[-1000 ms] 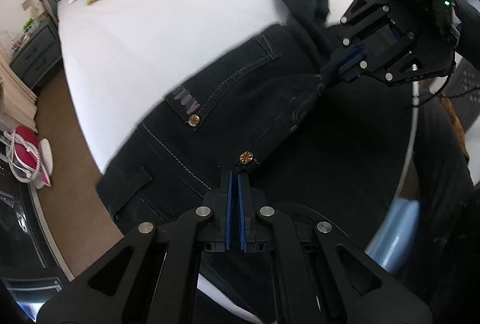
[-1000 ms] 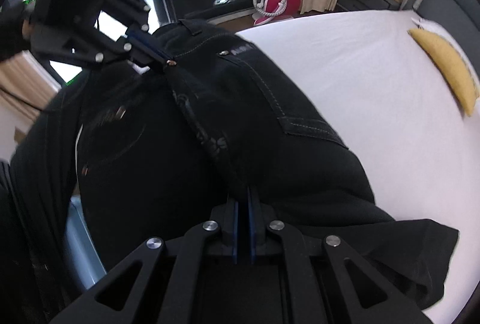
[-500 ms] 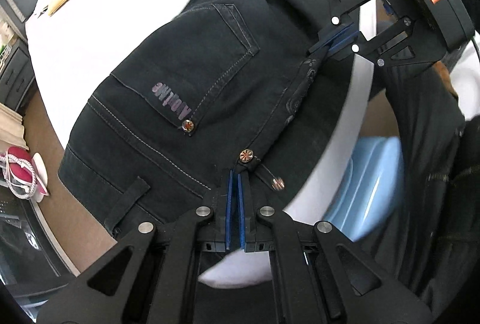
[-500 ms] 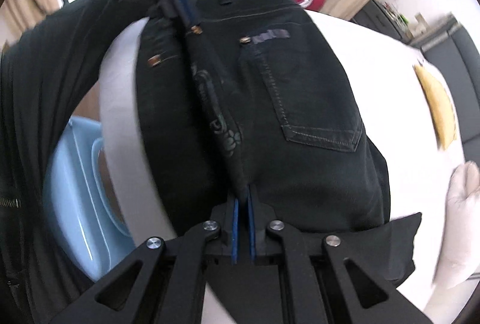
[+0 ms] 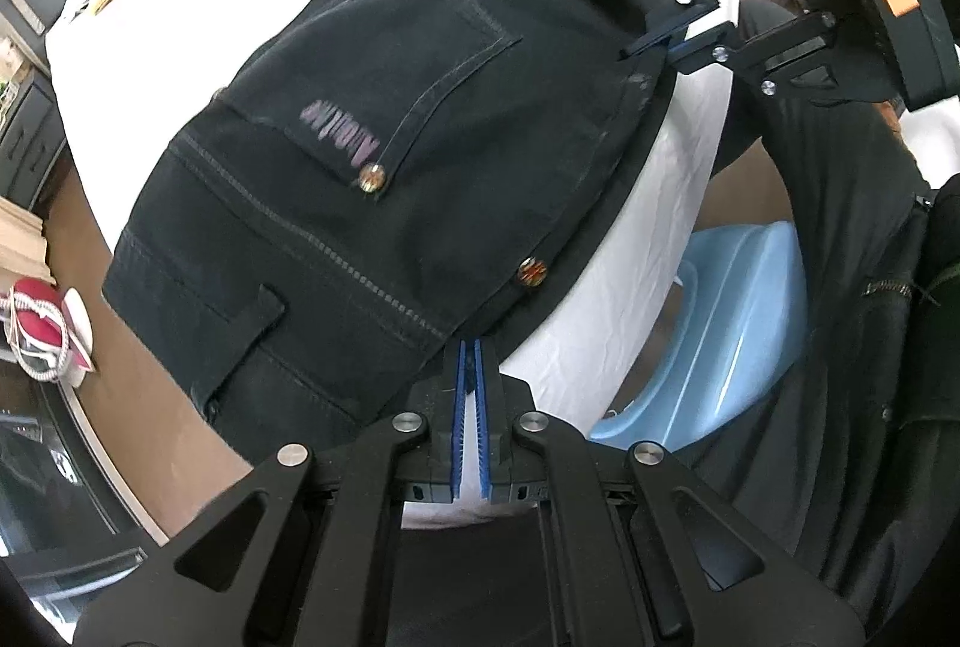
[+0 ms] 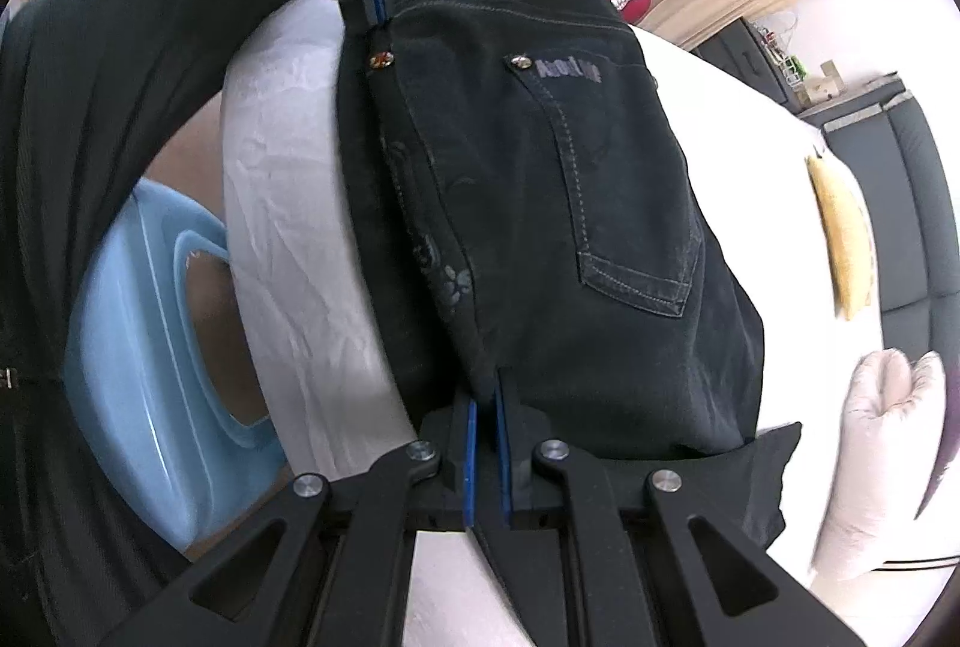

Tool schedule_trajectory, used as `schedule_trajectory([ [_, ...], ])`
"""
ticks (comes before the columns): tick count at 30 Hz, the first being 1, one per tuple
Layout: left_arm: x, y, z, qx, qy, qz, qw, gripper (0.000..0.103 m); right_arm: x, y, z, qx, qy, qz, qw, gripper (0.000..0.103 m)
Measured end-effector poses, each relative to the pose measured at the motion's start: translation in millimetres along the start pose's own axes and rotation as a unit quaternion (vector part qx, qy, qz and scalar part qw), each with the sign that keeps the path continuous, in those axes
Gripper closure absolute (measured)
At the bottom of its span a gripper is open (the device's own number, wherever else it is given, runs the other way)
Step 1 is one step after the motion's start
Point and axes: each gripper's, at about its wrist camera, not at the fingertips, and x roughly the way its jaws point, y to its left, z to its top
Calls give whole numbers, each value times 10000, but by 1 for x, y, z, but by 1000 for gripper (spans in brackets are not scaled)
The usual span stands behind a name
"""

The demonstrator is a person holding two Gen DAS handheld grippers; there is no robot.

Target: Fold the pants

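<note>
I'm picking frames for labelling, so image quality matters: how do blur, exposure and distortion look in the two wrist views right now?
Left wrist view: strong fisheye curvature, the lettering on the black pants is smeared by motion, and the white bed sheet is bright. Right wrist view: sharper, the pocket stitching is crisp, but the sheet beside the yellow pillow is blown out and the edges are bent and vignetted.

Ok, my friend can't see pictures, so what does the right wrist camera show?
The right gripper is shut on the edge of black pants lying on a white bed, and the left gripper pinches the far end near the waistband. A light blue tub sits on the floor beside the bed.
</note>
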Motion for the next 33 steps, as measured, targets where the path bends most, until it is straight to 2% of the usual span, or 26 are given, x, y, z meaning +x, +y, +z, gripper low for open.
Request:
schedule_trajectory([
  [6,0,4,1,-244,-96,27,9997,101,5,9,-1,6,80,-167,9998,95],
  [13,-31,13,-2,-214,-219,-505,9983,101,7,20,0,-48,152,-341,9993,95],
  [19,-51,19,16,-413,-665,-676,9946,101,4,25,0,-88,177,-425,9989,95],
  [24,-28,7,55,-476,-863,-555,9936,101,2,30,1,-146,226,-510,9983,95],
  [26,-11,3,69,-544,-844,-625,9930,101,1,31,1,-146,231,-516,9983,95],
  [30,28,7,74,-867,-536,-640,9927,101,-1,37,1,-200,261,-577,9978,95],
  [33,37,11,71,-1033,-562,-711,9905,101,1,40,1,-180,288,-572,9978,93],
])
